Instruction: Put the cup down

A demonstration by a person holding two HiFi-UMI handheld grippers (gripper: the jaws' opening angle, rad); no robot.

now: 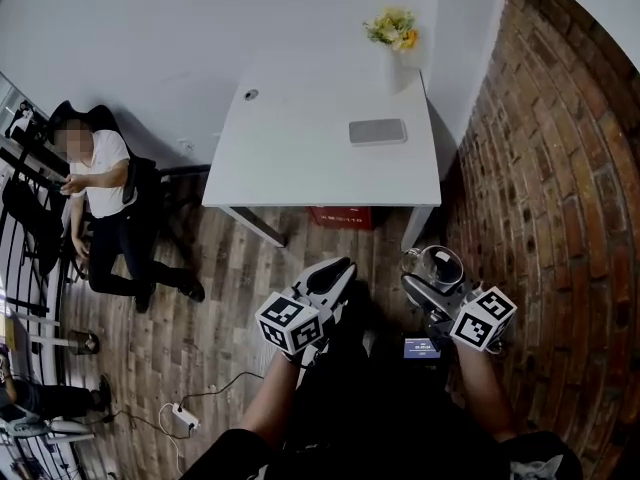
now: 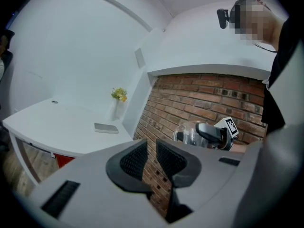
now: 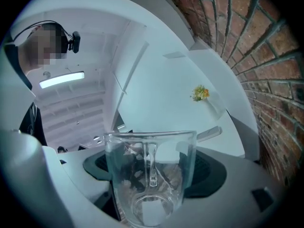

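Note:
A clear glass cup (image 1: 439, 264) with a handle is held above the wooden floor, short of the white table (image 1: 300, 148). My right gripper (image 1: 428, 279) is shut on it. In the right gripper view the cup (image 3: 149, 175) stands upright between the dark pads (image 3: 209, 171), handle facing the camera. My left gripper (image 1: 335, 270) hangs beside it on the left, shut with nothing in it; its pads (image 2: 135, 159) stand almost together. The left gripper view also catches the cup (image 2: 189, 134) in the right gripper (image 2: 209, 132) in front of the brick wall.
On the table lie a grey flat case (image 1: 377, 131) and a white vase with yellow flowers (image 1: 396, 38). A red box (image 1: 345, 216) sits under it. A brick wall (image 1: 560, 198) runs along the right. A person (image 1: 100, 193) sits at the left; a power strip (image 1: 181, 416) lies on the floor.

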